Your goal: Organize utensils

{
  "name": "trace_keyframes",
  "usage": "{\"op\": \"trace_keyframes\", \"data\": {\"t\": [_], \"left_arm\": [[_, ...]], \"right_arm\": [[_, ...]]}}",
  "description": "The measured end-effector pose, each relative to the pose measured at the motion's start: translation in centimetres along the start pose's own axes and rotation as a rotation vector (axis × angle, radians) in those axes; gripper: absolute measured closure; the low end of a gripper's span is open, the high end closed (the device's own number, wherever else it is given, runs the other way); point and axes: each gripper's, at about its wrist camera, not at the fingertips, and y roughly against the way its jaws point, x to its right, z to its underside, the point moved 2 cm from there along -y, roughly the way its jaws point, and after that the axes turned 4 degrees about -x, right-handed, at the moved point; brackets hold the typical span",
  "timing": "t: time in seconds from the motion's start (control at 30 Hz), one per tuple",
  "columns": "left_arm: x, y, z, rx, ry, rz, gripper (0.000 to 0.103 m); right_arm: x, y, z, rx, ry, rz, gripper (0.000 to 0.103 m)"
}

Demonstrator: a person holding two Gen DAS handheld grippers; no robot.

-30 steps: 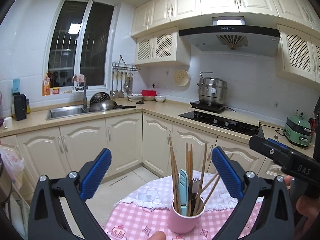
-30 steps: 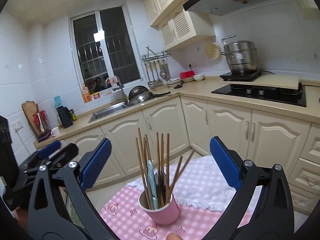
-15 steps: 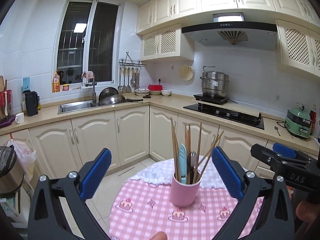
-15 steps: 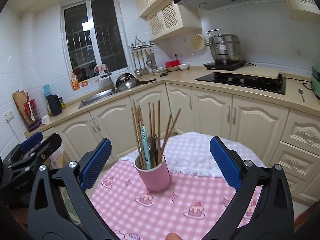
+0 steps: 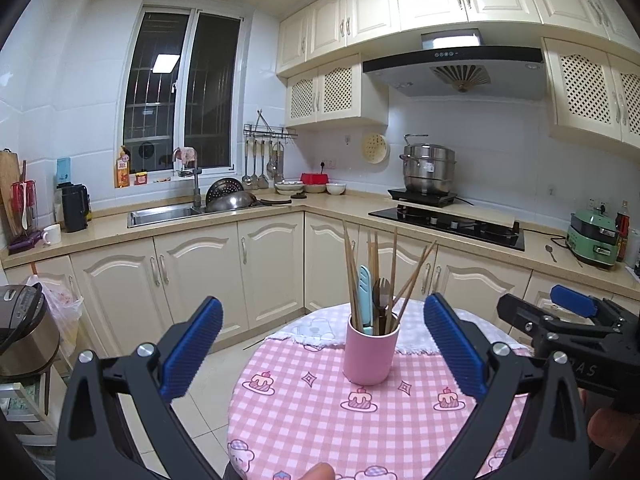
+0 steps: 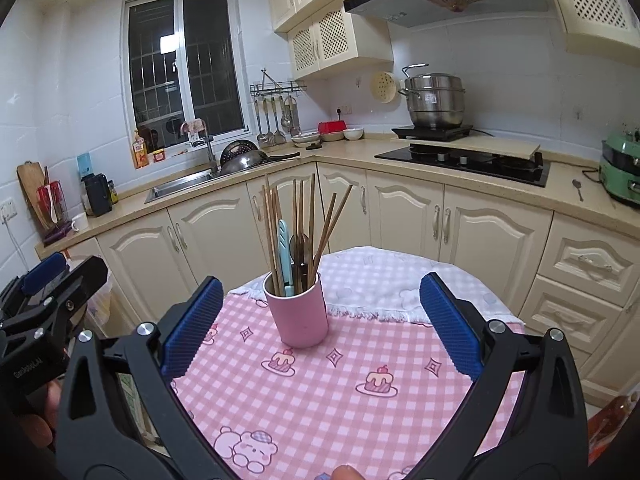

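Since a second earlier both cameras had drawn back and up from the pink cup (image 5: 371,354), so that far more of the checked tablecloth (image 5: 320,412) showed in front of it. The left gripper (image 5: 322,350) was held short of the cup with its blue pads spread wide and nothing between them; the right gripper (image 6: 318,322) likewise stood spread and empty on its own side of the cup – a stance that, to my judgement, fitted either sizing up the cup before a reach or backing off after a drop. The utensils – wooden chopsticks (image 6: 298,224), a pale blue handle (image 6: 285,256) and dark cutlery (image 5: 382,294) – all stood upright in the cup, fanned loosely against its rim; none lay loose on the cloth. The cup sat near the far edge of the pink cloth, just before a white fringed cloth (image 6: 384,280). Beyond the cup ran cream cabinets (image 5: 200,272); behind it to the left the sink (image 5: 162,214), to the right the hob (image 5: 448,222) with a steel pot (image 5: 429,168) farther back
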Motion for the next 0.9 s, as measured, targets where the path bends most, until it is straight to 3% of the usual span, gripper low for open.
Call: {"op": "trace_keyframes", "data": {"t": [0.53, 0.9], "left_arm": [[0.1, 2.8, 0.0, 0.041, 0.003, 0.0, 0.005], [-0.1, 2.5, 0.1, 0.019, 0.019, 0.013, 0.005]], "right_arm": [[-1.3, 2.9, -0.1, 0.059, 0.021, 0.012, 0.006], [-1.4, 3.0, -0.2, 0.064, 0.024, 0.015, 0.006]]}}
